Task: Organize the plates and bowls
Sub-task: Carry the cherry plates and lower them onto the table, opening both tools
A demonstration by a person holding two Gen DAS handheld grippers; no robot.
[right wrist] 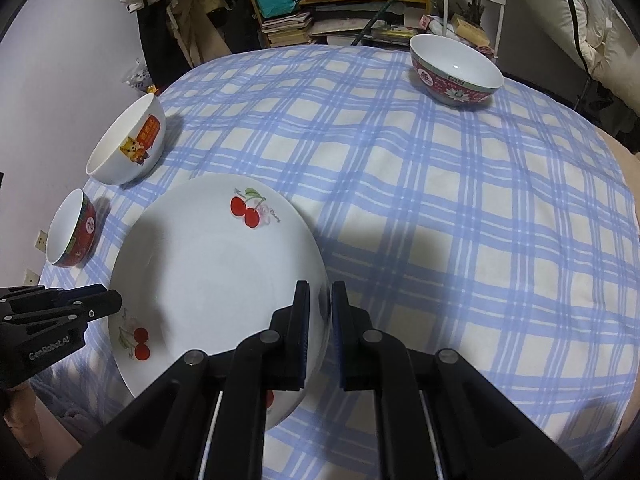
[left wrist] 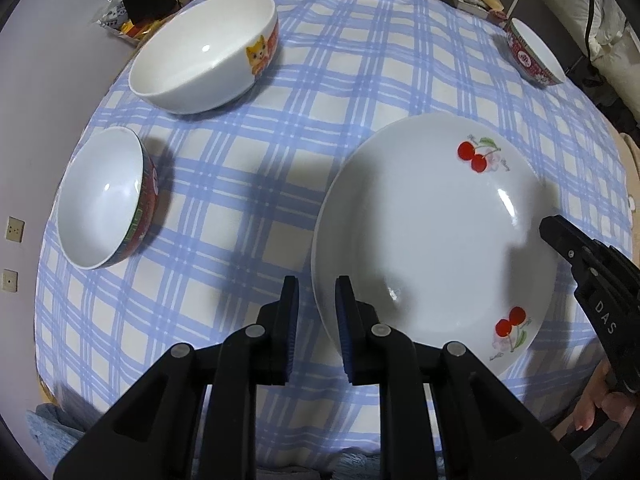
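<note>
A white cherry-print plate (left wrist: 432,240) sits near the front of the blue-checked tablecloth; it also shows in the right wrist view (right wrist: 208,280). My left gripper (left wrist: 317,312) straddles the plate's left rim with a small gap between its pads. My right gripper (right wrist: 320,320) straddles the right rim, pads close on it. A white cat bowl (left wrist: 204,52) stands at the far left, a small red bowl (left wrist: 104,200) at the left, and a pink patterned bowl (right wrist: 456,72) at the far right.
The tablecloth (left wrist: 280,168) covers a round table whose edges fall away close to the bowls. Shelves with books and boxes (right wrist: 320,12) stand behind the table. A wall with sockets (left wrist: 14,232) lies on the left.
</note>
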